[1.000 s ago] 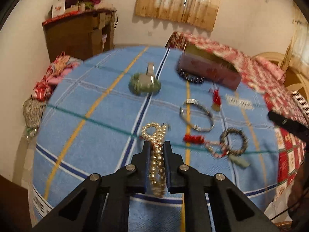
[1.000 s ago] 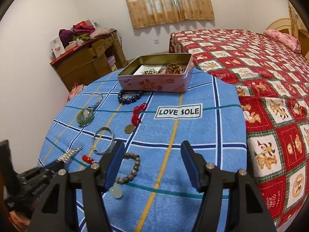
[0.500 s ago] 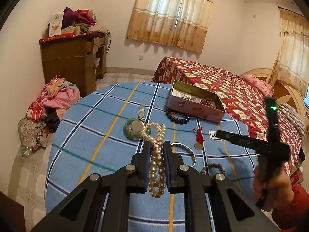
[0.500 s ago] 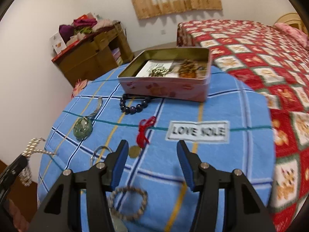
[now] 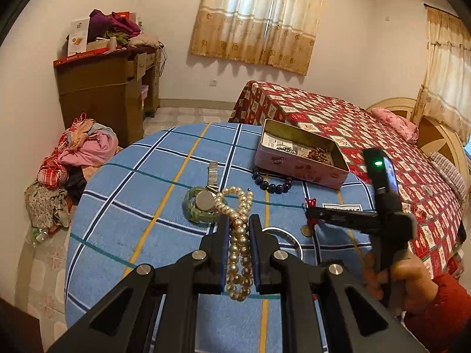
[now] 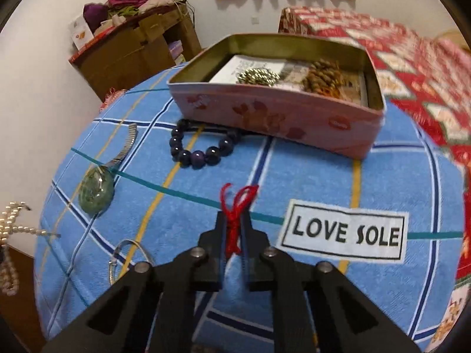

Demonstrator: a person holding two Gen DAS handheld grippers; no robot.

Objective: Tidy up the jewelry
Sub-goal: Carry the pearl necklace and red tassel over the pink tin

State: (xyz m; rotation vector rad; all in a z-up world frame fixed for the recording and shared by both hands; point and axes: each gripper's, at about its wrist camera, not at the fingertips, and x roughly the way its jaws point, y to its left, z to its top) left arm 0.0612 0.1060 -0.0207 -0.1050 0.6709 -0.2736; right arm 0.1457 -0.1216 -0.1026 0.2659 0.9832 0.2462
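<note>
Pearls (image 5: 239, 247) are hanging clamped between the fingers of the left gripper (image 5: 239, 229), exactly as they were a second ago, but the whole strand is now riding higher above the blue plaid cloth (image 5: 141, 194) and the view is opening toward the pink tin (image 5: 297, 167) at the far side of the table. The bigger change is on the other side: the right gripper (image 6: 234, 229), which was gaping over bare cloth half a second ago, is now pinched tight on the red cord (image 6: 234, 220) of the coin charm, its jaws nearly meeting with the knotted loop sticking up between them. From the left wrist view the coin (image 5: 304, 231) itself is showing just below the right tool's tip; whether it is lying on the cloth or already dangling I cannot tell.

So both tools are now carrying a piece, and the task is shifting from picking to delivering. The tin is sitting open with a gold chain (image 6: 259, 75) and a brown bead bracelet (image 6: 323, 76) already resting inside on a paper liner, which suggests it is the destination. Still waiting on the cloth are the dark bead bracelet (image 6: 200, 150) touching the tin's near wall, the green watch (image 6: 95, 189), and the silver bangle (image 6: 129, 253) near the right tool. The cord is thin and is likely to slip if the squeeze is eased before the tin is reached
</note>
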